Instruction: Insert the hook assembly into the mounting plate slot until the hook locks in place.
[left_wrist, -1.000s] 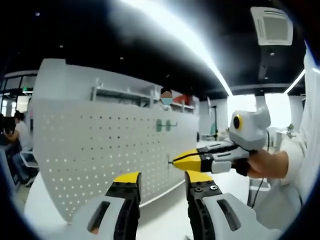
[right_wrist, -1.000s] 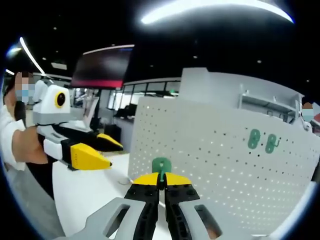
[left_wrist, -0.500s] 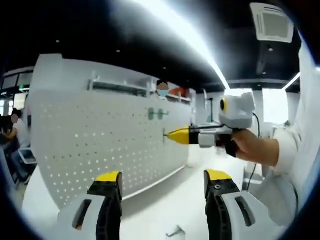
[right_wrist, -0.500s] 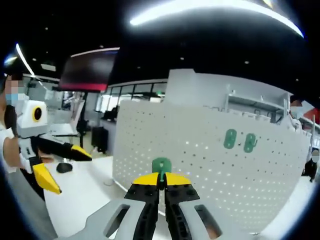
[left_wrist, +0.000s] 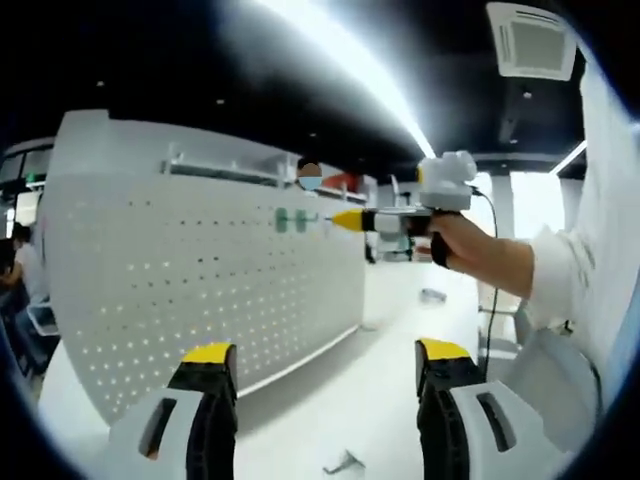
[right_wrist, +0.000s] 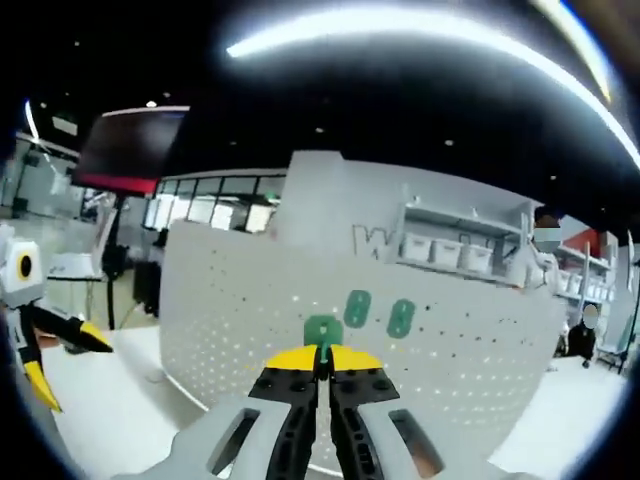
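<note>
Right claw (right_wrist: 322, 362) pinches the green hook (right_wrist: 322, 333) seemingly near the white pegboard (right_wrist: 200, 300); left claw (left_wrist: 325, 362) gapes wide, empty

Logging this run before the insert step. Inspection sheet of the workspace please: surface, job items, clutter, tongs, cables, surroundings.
Surface: white tabletop with an upright white pegboard standing on it.
Job's things: green hook piece pinched in the right tongs, close to the board; two green hooks already on the pegboard.
Clutter: small grey object on the table near the left tongs.
Grippers: left tongs open and empty, held back from the board; right tongs shut on the hook piece, tip near the board's mounted hooks.
Cables: dark cable hanging below the person's hand.
Surroundings: ceiling light strip, ceiling vent, shelf of white bins behind the board, people beyond.
</note>
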